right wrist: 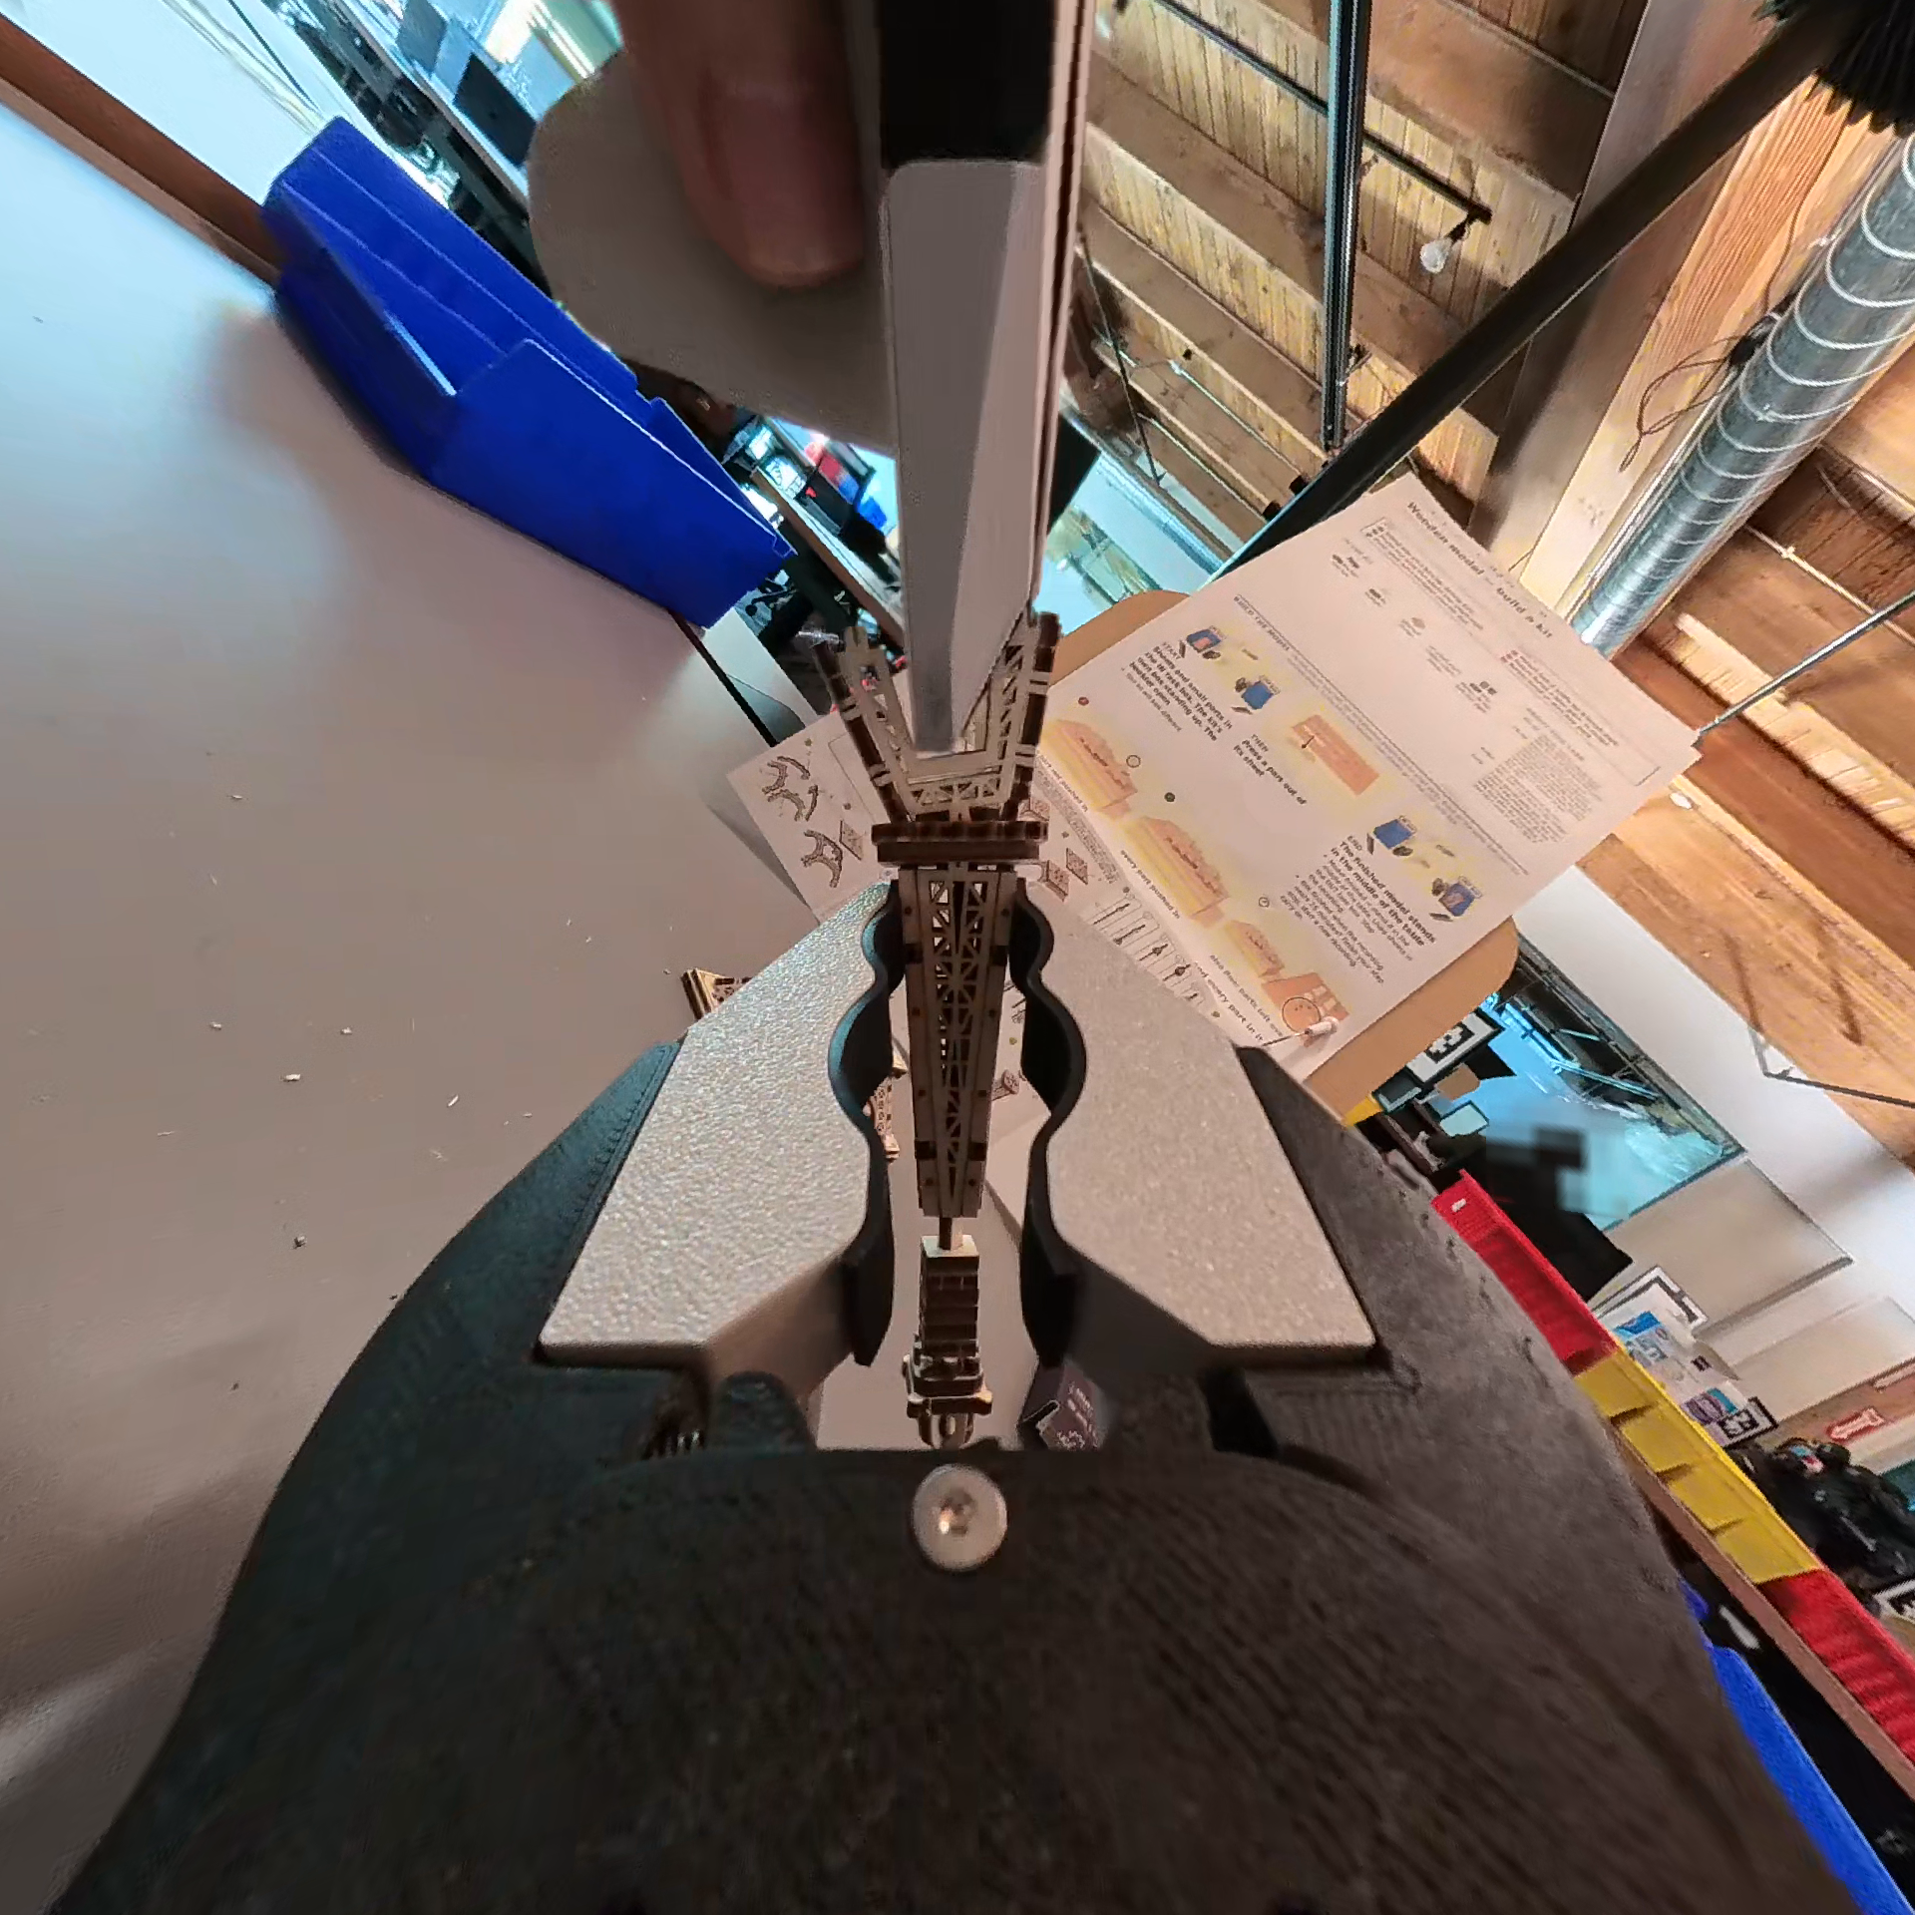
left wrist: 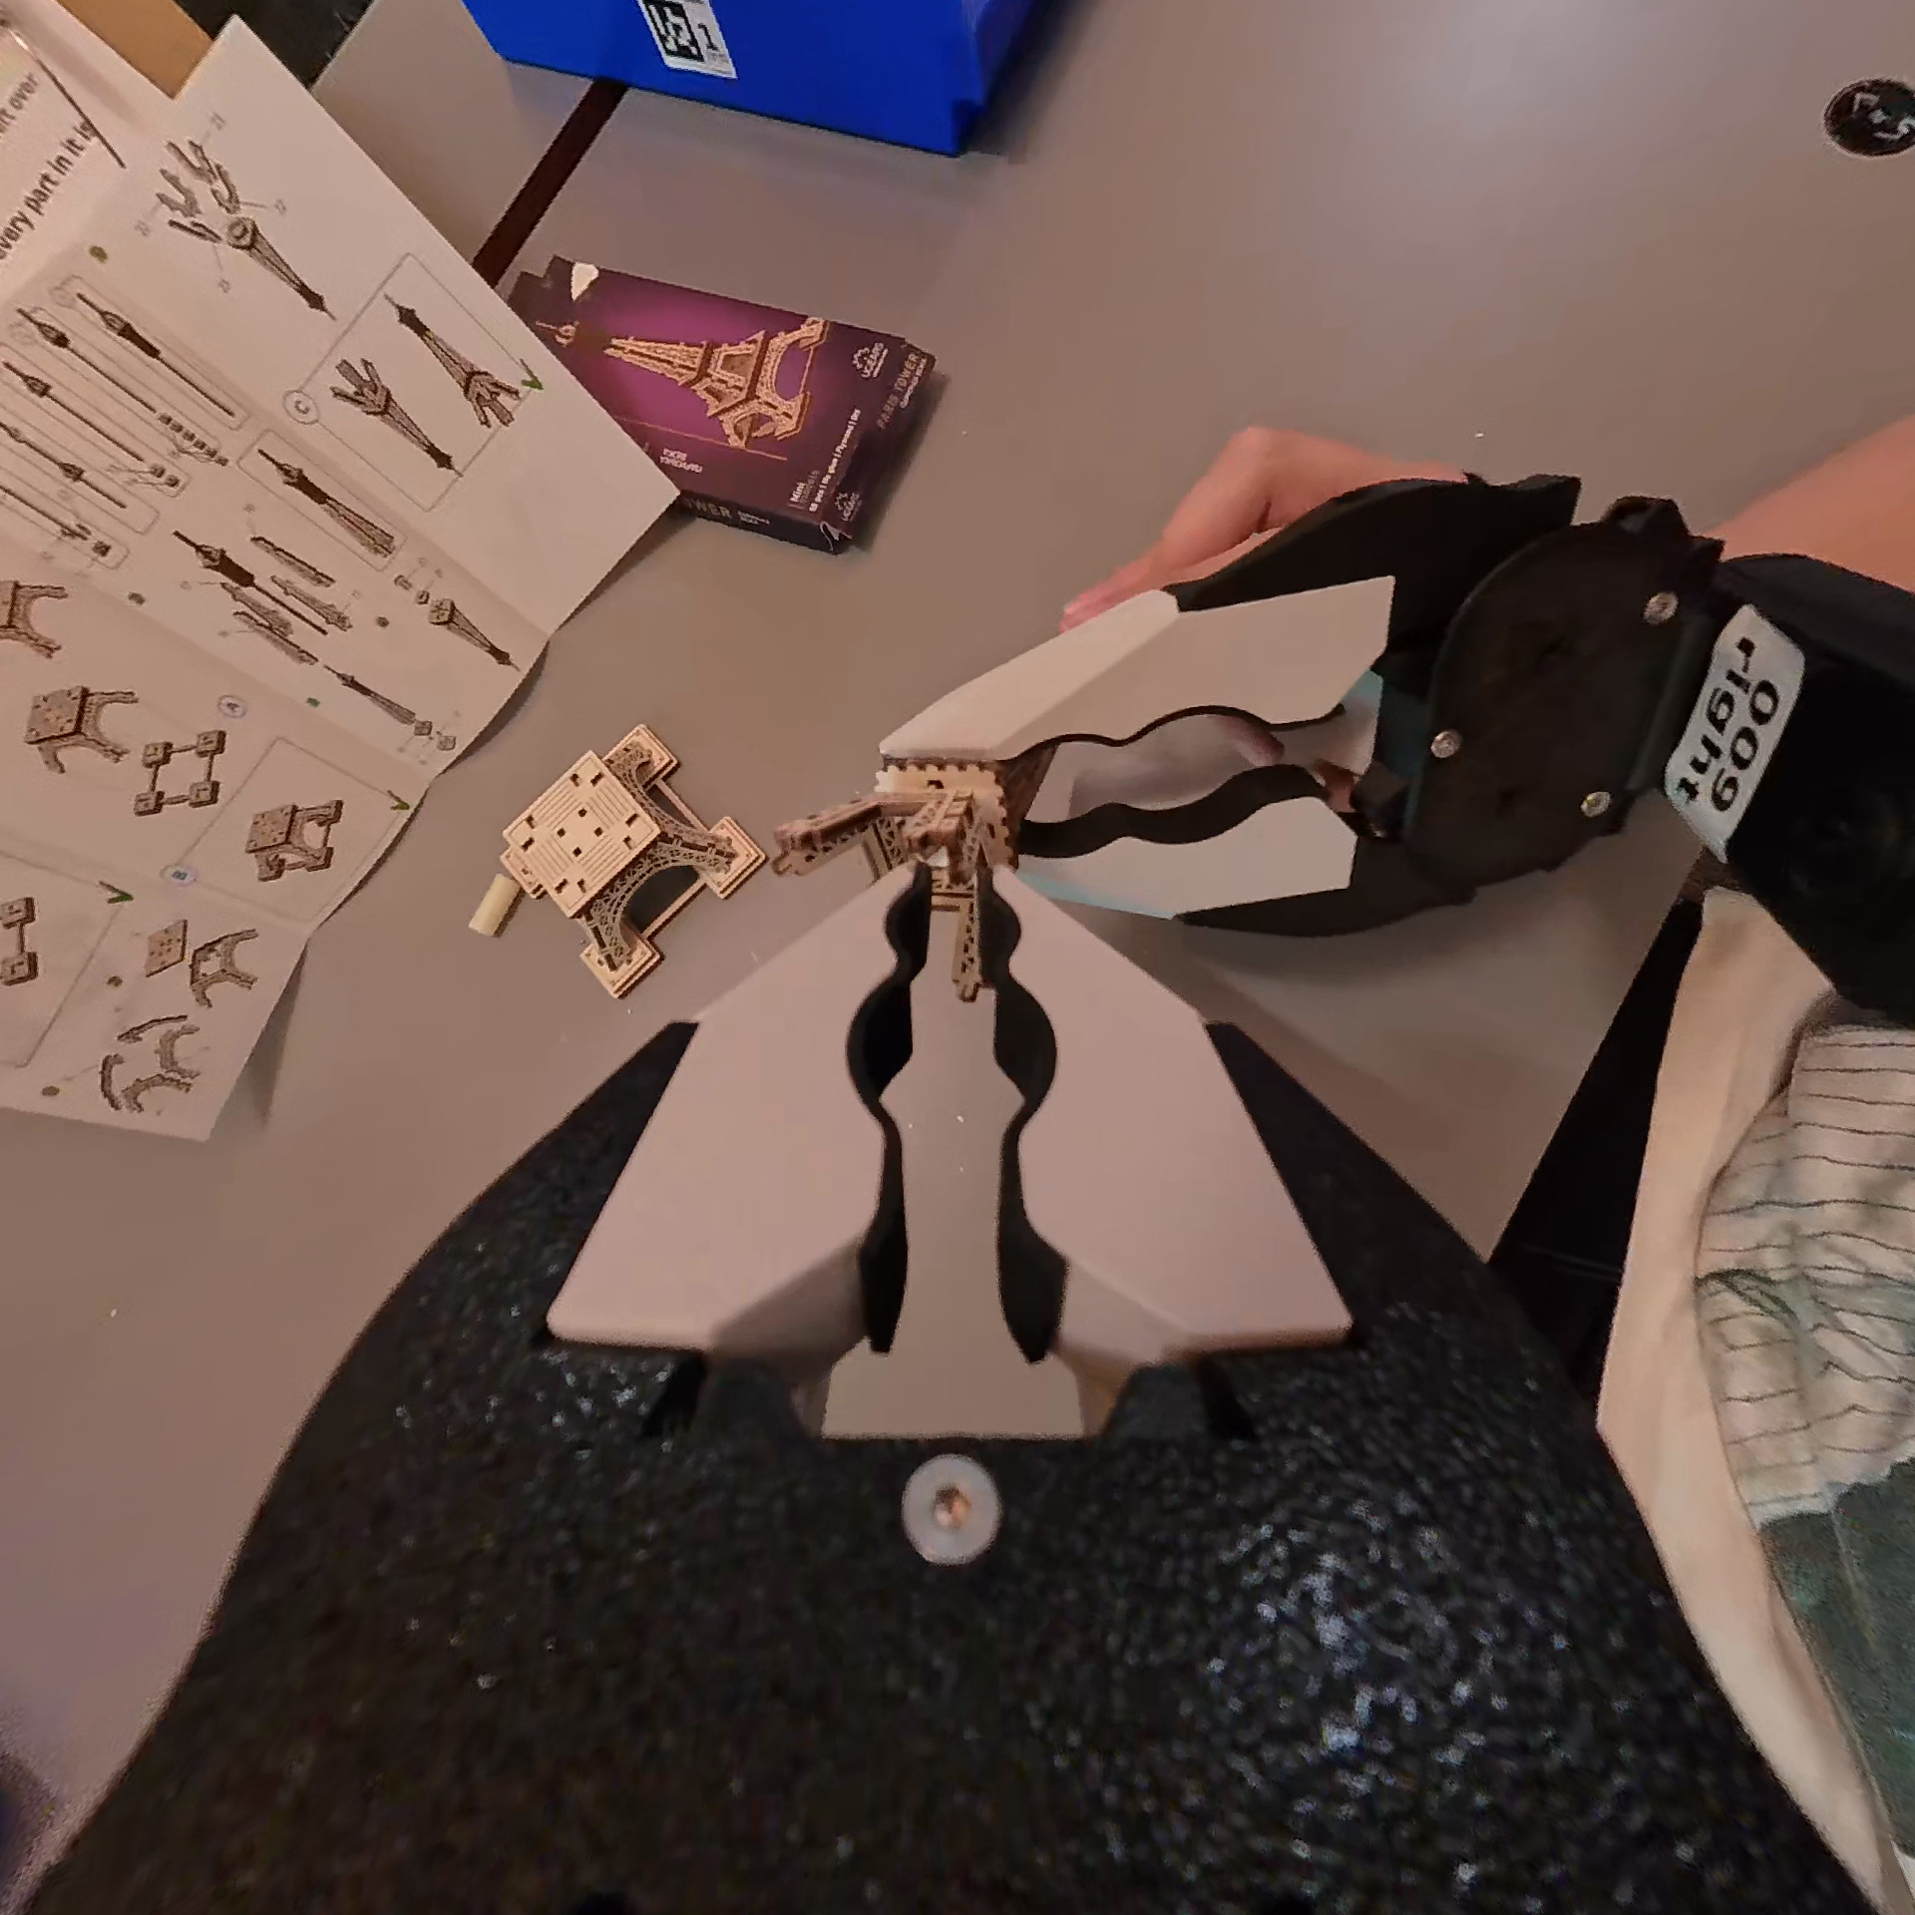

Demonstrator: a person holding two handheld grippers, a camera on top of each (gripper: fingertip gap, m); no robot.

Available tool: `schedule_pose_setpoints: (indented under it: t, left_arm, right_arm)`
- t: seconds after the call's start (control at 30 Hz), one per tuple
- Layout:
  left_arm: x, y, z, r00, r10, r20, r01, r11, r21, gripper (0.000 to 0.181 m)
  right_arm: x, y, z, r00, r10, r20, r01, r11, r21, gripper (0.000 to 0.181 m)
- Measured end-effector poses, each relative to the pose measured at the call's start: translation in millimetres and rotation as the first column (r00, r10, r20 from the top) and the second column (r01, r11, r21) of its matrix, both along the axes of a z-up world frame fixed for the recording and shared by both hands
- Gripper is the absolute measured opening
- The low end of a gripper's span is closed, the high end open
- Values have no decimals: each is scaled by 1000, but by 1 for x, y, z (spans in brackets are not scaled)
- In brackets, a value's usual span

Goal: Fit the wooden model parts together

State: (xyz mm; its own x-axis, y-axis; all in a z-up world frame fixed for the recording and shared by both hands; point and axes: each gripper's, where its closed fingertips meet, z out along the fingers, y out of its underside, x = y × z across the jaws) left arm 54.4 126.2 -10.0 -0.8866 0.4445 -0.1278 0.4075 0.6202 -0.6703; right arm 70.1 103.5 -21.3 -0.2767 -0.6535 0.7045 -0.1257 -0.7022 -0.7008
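Note:
The wooden tower's upper section (right wrist: 953,1016) is a thin lattice spire with splayed legs, held above the grey table (left wrist: 1244,259). My right gripper (right wrist: 953,912) is shut on its shaft, and the spire tip points back toward the camera. In the left wrist view, my right gripper (left wrist: 953,813) comes in from the right with that section (left wrist: 933,819) in it. My left gripper (left wrist: 948,881) is shut on one leg (left wrist: 969,943); in the right wrist view my left gripper (right wrist: 933,725) reaches down between the legs. The tower's square base piece (left wrist: 622,860) lies loose on the table.
A small cream peg (left wrist: 492,907) lies beside the base. Folded instruction sheets (left wrist: 259,518) cover the left of the table, and a purple kit box (left wrist: 746,404) lies behind them. A blue bin (left wrist: 829,52) stands at the far edge. A person's hand (left wrist: 1244,497) holds the right gripper.

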Motion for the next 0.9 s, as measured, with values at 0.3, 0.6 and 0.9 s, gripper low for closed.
schedule_pose_setpoints:
  t: [0.3, 0.6, 0.9]
  left_arm:
    - [-2, -2, 0, 995, 22, -100, -24, 1000, -18, 6]
    - [0, 1, -15, 999, -6, -35, 6, 1000, 1, 0]
    - [-5, 6, -10, 979, -20, -201, 27, 999, 29, 0]
  right_arm:
    - [0, -3, 0, 999, -32, -7, 31, 998, -45, 18]
    - [5, 4, -6, 999, -23, -40, 19, 994, -104, 20]
    - [2, 7, -1, 999, 53, 4, -52, 995, -88, 32]
